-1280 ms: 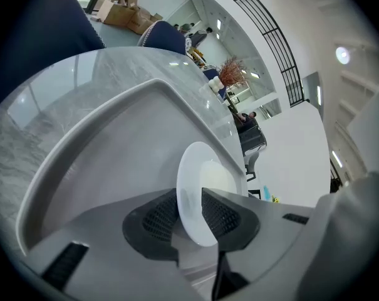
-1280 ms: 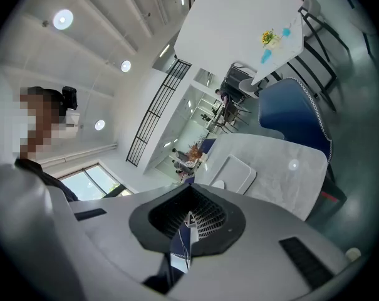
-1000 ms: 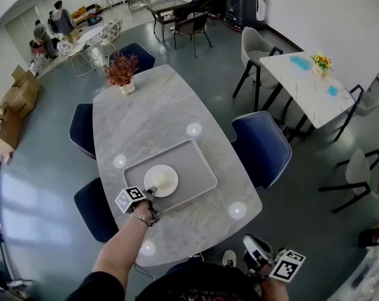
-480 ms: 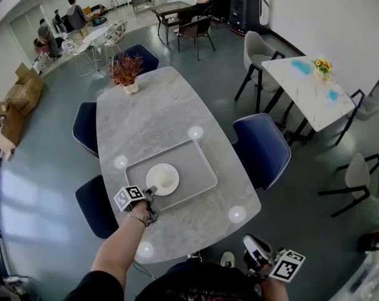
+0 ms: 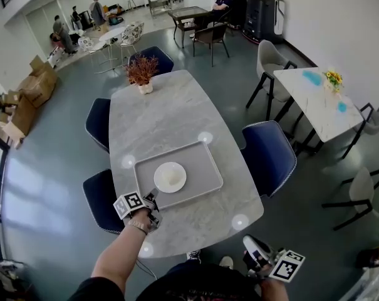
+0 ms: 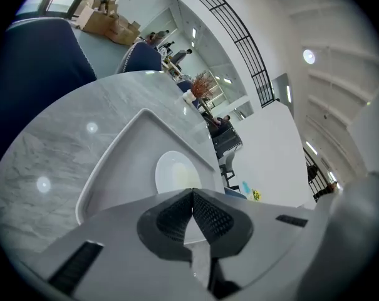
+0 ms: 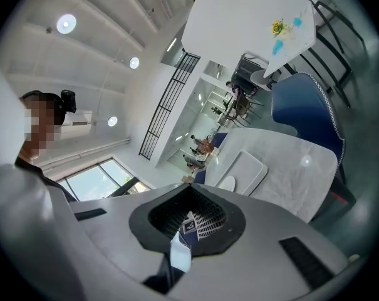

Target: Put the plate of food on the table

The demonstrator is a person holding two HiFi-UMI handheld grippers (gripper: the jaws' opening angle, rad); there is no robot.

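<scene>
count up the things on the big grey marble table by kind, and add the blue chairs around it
tray: 1
plate: 1
potted plant: 1
blue chairs: 4
total: 7

We log a grey glossy floor (image 5: 51,168) throughout. One blue chair (image 5: 101,196) just left of the left gripper (image 5: 150,200); another blue chair (image 5: 267,155) beyond the right gripper (image 5: 252,249). White side table (image 5: 317,102) against white wall (image 5: 339,24), well right. Cardboard boxes (image 5: 36,89) far left.
</scene>
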